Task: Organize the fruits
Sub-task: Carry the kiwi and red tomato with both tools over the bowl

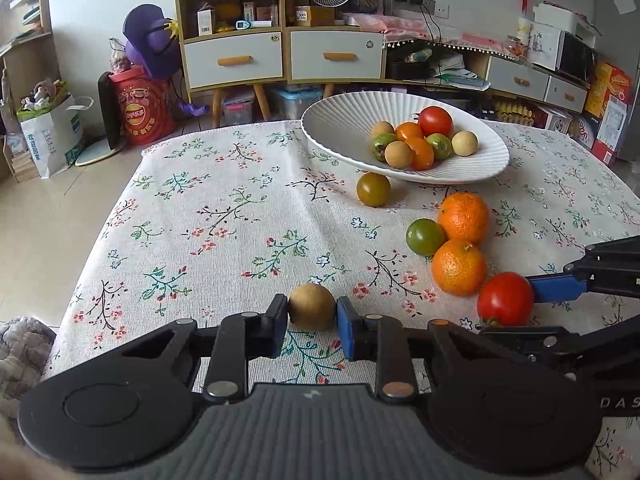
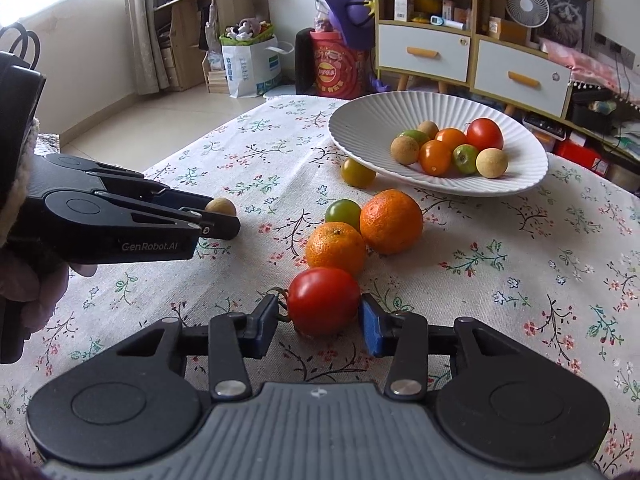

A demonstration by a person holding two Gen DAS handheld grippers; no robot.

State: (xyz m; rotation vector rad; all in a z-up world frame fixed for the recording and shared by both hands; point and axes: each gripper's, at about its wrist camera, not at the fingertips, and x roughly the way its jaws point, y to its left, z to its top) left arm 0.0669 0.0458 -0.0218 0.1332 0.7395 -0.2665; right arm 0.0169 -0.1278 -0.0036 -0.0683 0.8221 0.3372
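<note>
1. left hand-held gripper (image 1: 312, 314) clamped on a small tan round fruit (image 1: 312, 306), pads touching both its sides; the fruit sits on the flowered cloth of the worktop (image 1: 224, 208).
2. right hand-held gripper (image 2: 320, 312) closed around a red tomato (image 2: 323, 300), also resting on the cloth; pads at its sides.
3. just beyond the tomato: two oranges (image 2: 390, 220) touching each other, a green tomato (image 2: 343, 212) tucked against them.
4. farther: an olive-yellow tomato (image 2: 357, 172) beside the rim of the white ribbed bowl (image 2: 360, 120).
5. bowl holds mixed small fruits.
</note>
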